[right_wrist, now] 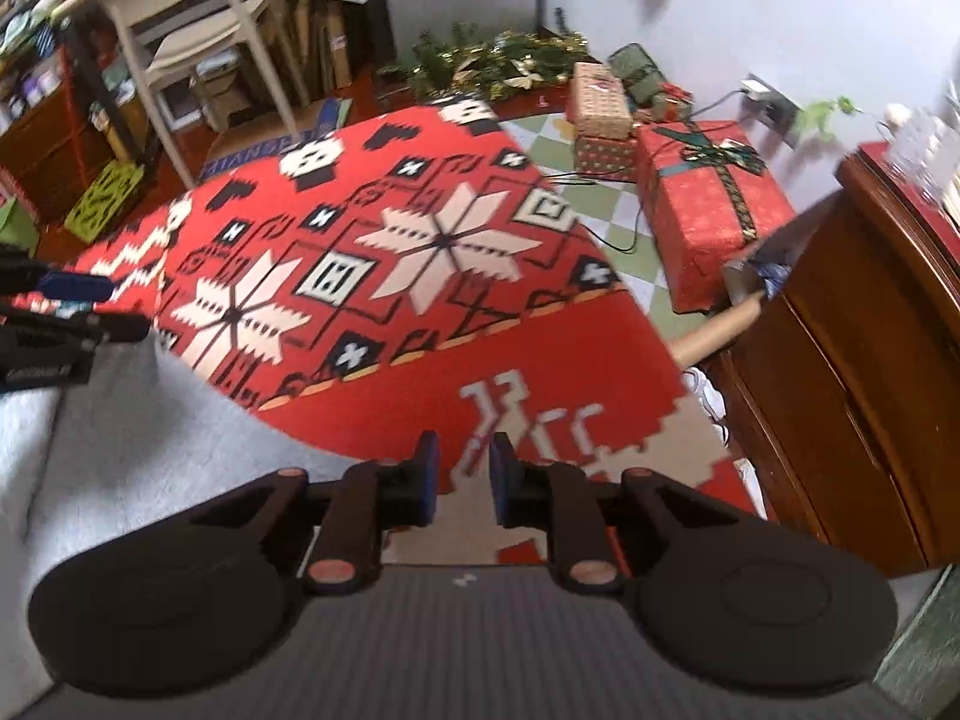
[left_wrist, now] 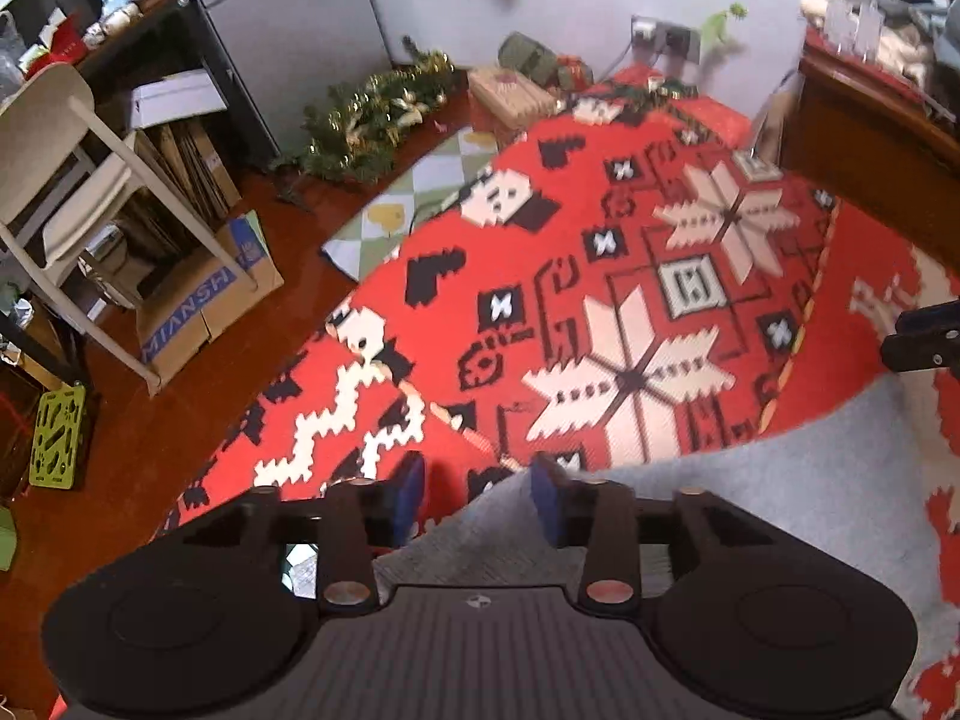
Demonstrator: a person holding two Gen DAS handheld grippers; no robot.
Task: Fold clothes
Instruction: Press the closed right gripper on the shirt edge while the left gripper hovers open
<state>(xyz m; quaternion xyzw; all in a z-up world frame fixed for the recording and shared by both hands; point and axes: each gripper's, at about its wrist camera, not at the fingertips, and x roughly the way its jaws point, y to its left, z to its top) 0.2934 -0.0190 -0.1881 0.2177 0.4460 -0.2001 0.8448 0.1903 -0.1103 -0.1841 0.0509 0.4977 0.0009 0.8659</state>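
While both grippers, left point(left_wrist: 478, 495) and right point(right_wrist: 461, 477), hover parted and empty, each should pinch the grey garment's point(left_wrist: 750, 480) near edge evenly.

The grey garment point(left_wrist: 750, 510) passes under the left gripper point(left_wrist: 477, 498), so its near part is hidden by the gripper body, and the bottom edge of the picture cuts it. In the right wrist view the same cloth is blurred, and the left edge cuts it. The right gripper point(right_wrist: 461, 480) covers part of the red patterned cloth point(right_wrist: 420, 312) just below its fingers. Ahead and to the left, the print on the cardboard box point(left_wrist: 198, 312) is cut by a chair leg point(left_wrist: 102, 324).
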